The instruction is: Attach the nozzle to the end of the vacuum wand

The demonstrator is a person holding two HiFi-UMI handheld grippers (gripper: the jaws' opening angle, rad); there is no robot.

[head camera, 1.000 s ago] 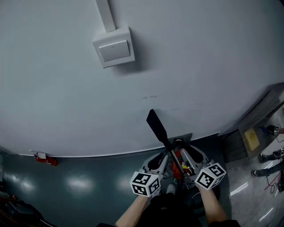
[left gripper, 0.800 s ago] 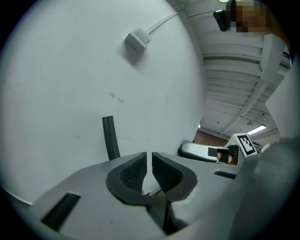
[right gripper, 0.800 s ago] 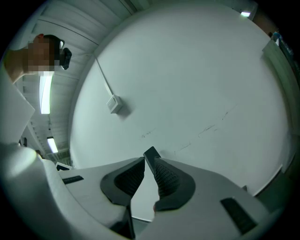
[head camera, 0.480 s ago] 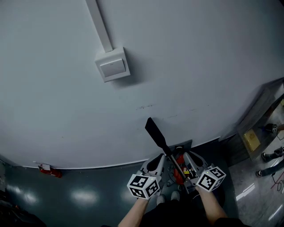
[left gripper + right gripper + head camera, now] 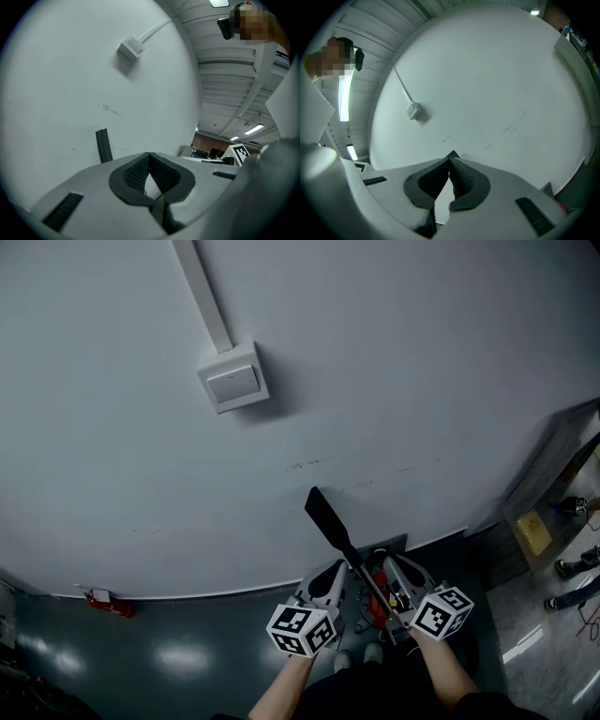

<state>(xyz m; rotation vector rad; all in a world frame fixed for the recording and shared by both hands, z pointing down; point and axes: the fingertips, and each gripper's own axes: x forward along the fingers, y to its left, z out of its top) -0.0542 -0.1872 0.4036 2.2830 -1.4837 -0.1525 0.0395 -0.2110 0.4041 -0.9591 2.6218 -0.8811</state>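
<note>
**rig_op:** Pale wall (image 5: 422, 381) with a switch box (image 5: 232, 379) on it fills most of the head view, and there's a strip of dark green floor (image 5: 187, 652) along the bottom. The flat black nozzle (image 5: 326, 514) sticks up in front of the wall, just beyond and between my two grippers. It looks joined to the thin wand (image 5: 367, 579) that runs down to the red vacuum (image 5: 378, 589). My left gripper (image 5: 149, 154) is pinched fully shut, tips touching, with nothing I can make out between them. My right gripper (image 5: 450, 160) has just been closing and its tips meet too, also on nothing I can see. So I reckon neither has hold of anything. How would you play it?

**benchfly:** You can't push a nozzle home with two closed empties. I'd open both and take the wand low with one so it can't swing. Then grab the nozzle near its lower end with the other, not the flat blade, since I'd expect that to flex. Keep it straight in line with the wand and press along it, no twisting off to the side. You can't tell from that angle whether it's already seated, so a gentle tug first would settle it.
</note>
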